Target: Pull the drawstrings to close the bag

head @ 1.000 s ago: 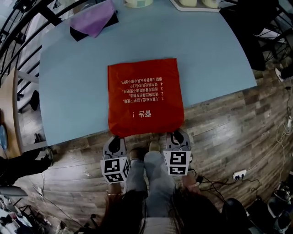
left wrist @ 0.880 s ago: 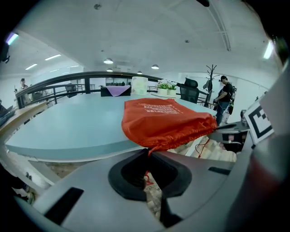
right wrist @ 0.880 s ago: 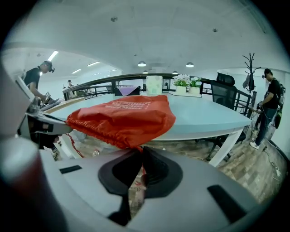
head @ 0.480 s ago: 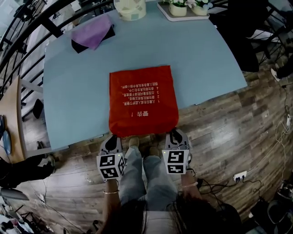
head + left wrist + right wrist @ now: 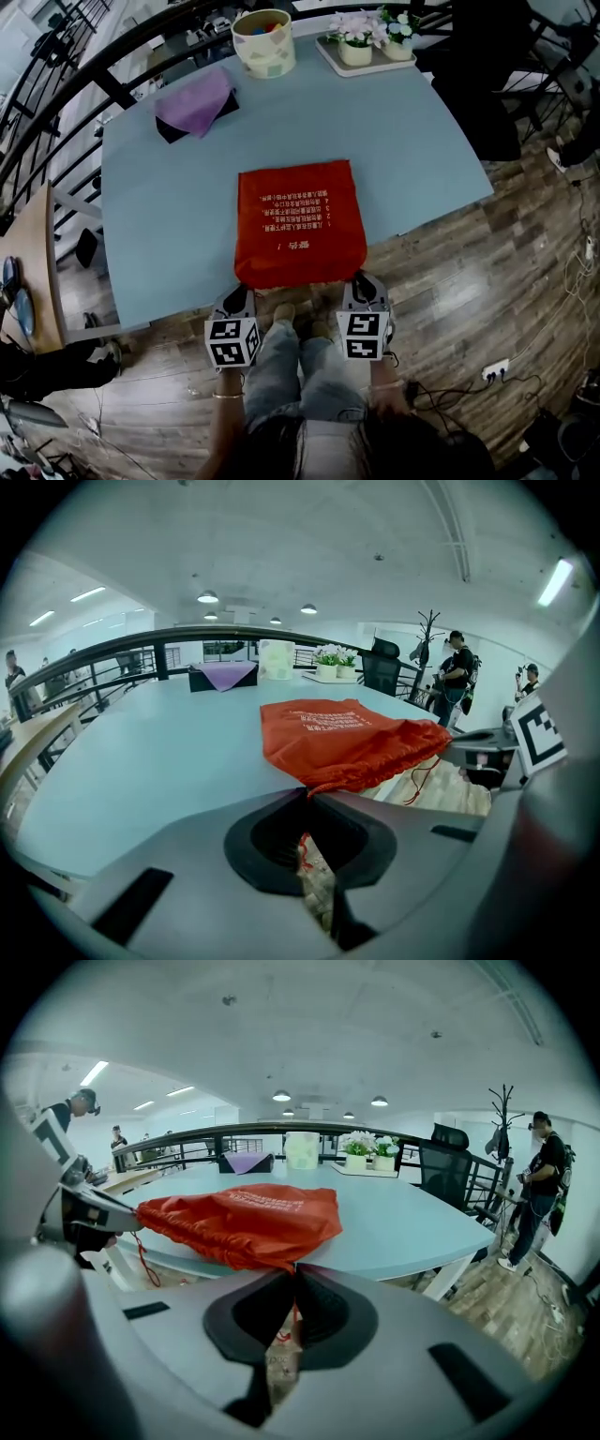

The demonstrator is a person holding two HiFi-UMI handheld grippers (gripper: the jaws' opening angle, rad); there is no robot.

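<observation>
My left gripper and right gripper are each clenched on a drawstring at the near corners of the red bag, which lies flat on the table ahead, its gathered mouth running crosswise between them, so I judge the pull goes outward.

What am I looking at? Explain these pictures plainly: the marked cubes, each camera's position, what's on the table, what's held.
No robot: a person holds a two-fingered left gripper and right gripper; the marked cubes belong to them. One picture comes from a head camera looking down; the others from cameras riding each gripper. On the pale blue table lies a flat red fabric drawstring bag, beyond it a purple cloth, a pale round tub and a tray of potted flowers. Both pairs of fingers are shut, each pinching a thin red drawstring at the bag's near edge.
</observation>
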